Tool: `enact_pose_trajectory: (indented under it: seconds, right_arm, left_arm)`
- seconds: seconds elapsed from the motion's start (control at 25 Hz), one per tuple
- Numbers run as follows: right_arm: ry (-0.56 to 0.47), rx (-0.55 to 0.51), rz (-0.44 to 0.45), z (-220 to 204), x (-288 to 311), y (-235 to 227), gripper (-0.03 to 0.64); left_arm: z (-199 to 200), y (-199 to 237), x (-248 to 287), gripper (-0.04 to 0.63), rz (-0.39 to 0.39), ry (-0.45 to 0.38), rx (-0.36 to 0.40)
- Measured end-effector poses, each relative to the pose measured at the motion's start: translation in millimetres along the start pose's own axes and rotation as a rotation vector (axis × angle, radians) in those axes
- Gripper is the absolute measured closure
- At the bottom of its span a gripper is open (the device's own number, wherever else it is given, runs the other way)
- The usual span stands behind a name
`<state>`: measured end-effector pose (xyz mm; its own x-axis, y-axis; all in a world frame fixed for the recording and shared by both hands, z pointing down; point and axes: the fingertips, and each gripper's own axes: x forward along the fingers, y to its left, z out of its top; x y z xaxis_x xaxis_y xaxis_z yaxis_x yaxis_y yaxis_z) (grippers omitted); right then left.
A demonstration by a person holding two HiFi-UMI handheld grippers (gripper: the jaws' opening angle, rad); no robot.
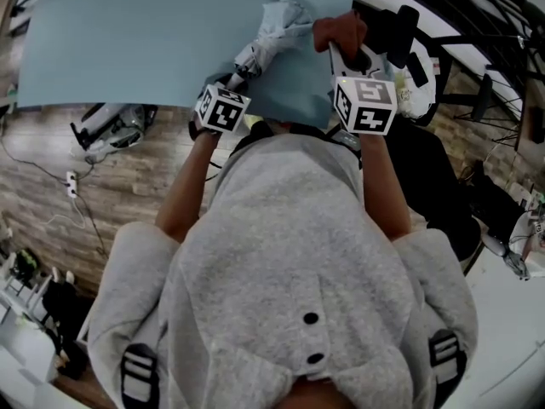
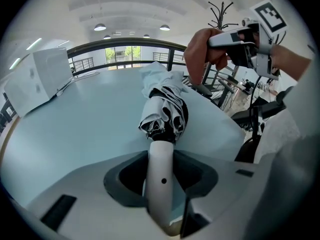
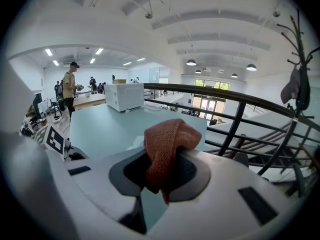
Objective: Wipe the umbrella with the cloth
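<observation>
A folded umbrella [image 2: 164, 111] with pale and dark fabric lies over the light blue table [image 2: 75, 129]. Its white handle [image 2: 161, 179] runs back between the jaws of my left gripper [image 2: 161, 184], which is shut on it. In the head view the umbrella [image 1: 272, 37] points away from the left gripper [image 1: 232, 88] toward the table's far right. My right gripper [image 3: 162, 176] is shut on a rust-orange cloth [image 3: 167, 151] that bulges up out of the jaws. Seen from the head, the cloth [image 1: 339, 31] hangs just right of the umbrella's far end, above the right gripper [image 1: 345, 58].
A white box-shaped appliance [image 3: 124, 96] stands at the table's far end. A dark railing [image 3: 240, 114] runs along the table's right side, with a coat stand [image 3: 297, 59] behind it. People stand at a far bench [image 3: 70, 91]. Cables and gear lie on the wood floor [image 1: 102, 135].
</observation>
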<state>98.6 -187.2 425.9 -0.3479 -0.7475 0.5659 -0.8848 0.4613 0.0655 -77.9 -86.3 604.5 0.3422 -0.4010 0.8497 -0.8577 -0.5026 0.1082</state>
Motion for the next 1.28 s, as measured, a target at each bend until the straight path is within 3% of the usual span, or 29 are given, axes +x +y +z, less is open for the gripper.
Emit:
enact_pose_trajectory:
  seconds: [0.4,0.88,1.28]
  right_arm:
    - [0.037,-0.019,0.022,-20.6,25.3,-13.5,0.535]
    - [0.086,-0.037,0.039,-50.7,69.0,-40.5,0.535]
    - [0.156,-0.036,0.071,-80.2,88.3,-20.9,0.535]
  left_arm:
    - [3.8,2.2,2.4,0.433,0.021,-0.035,0.001]
    - [4.7,3.8,4.9,0.431,0.043,-0.017,-0.028]
    - [4.9,3.4,5.2,0.431,0.018,-0.008,-0.036]
